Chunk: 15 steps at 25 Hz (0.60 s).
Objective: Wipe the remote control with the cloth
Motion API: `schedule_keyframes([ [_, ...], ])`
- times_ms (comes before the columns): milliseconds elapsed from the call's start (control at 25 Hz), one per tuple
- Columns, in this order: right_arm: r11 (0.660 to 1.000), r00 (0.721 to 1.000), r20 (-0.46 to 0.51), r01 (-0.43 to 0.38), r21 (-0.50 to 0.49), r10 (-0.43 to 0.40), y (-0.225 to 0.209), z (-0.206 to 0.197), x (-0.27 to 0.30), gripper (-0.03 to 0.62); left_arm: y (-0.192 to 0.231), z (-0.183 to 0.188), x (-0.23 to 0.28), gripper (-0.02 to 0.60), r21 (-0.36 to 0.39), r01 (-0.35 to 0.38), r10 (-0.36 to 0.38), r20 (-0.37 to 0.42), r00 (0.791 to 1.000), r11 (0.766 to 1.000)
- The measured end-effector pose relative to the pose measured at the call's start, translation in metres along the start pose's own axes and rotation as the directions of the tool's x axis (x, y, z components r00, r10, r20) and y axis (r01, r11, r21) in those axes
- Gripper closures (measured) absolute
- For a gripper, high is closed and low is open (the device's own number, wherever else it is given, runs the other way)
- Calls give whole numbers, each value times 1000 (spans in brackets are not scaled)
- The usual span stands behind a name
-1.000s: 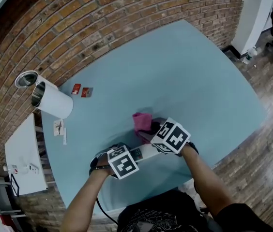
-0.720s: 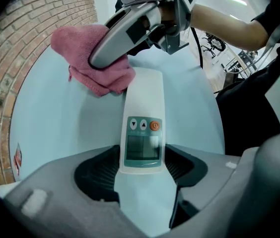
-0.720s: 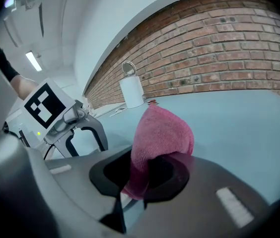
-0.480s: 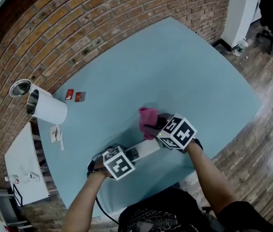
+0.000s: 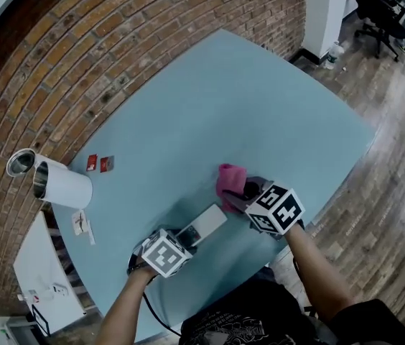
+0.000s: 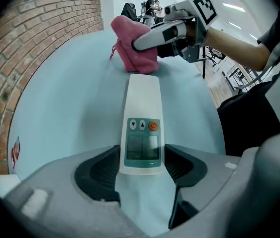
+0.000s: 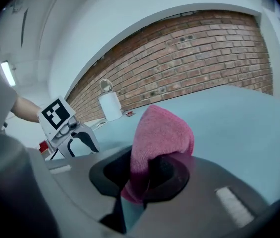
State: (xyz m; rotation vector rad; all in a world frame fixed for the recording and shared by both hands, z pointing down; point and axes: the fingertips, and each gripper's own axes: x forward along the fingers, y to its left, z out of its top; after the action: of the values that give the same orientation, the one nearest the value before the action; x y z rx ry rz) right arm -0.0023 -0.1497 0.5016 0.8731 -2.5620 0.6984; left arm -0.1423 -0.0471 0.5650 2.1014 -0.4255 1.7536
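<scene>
**Remote control pinned for wiping, cloth at its far end.** The remote control (image 5: 205, 226) lies face up on the pale blue surface (image 5: 260, 106), close to the edge nearest us. Its long axis runs from the left tongs (image 5: 183, 238) toward the right tongs (image 5: 244, 192).

The left tongs (image 6: 142, 166) point straight down and stand wide, closed on the two long sides of the casing's near end. We judge this hold to be an anchor that keeps the casing from sliding under the rubbing.

The right tongs (image 7: 147, 177) are clamped on a fold of the pink cloth (image 7: 161, 133). A rounded wad projects past their tips, and we take it to serve as the wiping pad. In the left gripper view the cloth (image 6: 132, 51) sits just beyond the far end of the remote control (image 6: 142, 118), not on its face, so we judge that no stroke is under way here.

**Hidden or uncertain.**
- We cannot tell whether the cloth (image 5: 230, 180) rests on the surface or hangs just above it, nor whether it touches the far tip of the casing.
- The head view hides the casing's near end under the left tongs.
- The right gripper view shows no remote control at all.
- The fold of cloth inside the right tongs is concealed by their pads.
- Two small red items (image 5: 98, 164) near the white cylinder (image 5: 62, 185) are too small to identify.
</scene>
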Motion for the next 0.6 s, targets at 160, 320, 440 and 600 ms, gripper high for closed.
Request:
schedule_keyframes([
  [160, 994, 995, 88, 46, 102, -55, -1, -6, -22, 531, -3, 4, -4, 301, -88, 46, -45, 14, 999, 995],
  [320, 988, 988, 122, 76, 134, -93, -1, -14, -30, 531, -10, 8, -8, 302, -267, 236, -207, 133, 969, 934],
  [440, 988, 985, 139, 81, 133, -99, 0, -15, -31, 531, -29, 15, -13, 302, -405, 461, -369, 288, 884, 789],
  [600, 989, 983, 154, 80, 124, -99, 4, -15, -28, 531, -48, 29, -24, 302, -488, 718, -473, 542, 695, 496],
])
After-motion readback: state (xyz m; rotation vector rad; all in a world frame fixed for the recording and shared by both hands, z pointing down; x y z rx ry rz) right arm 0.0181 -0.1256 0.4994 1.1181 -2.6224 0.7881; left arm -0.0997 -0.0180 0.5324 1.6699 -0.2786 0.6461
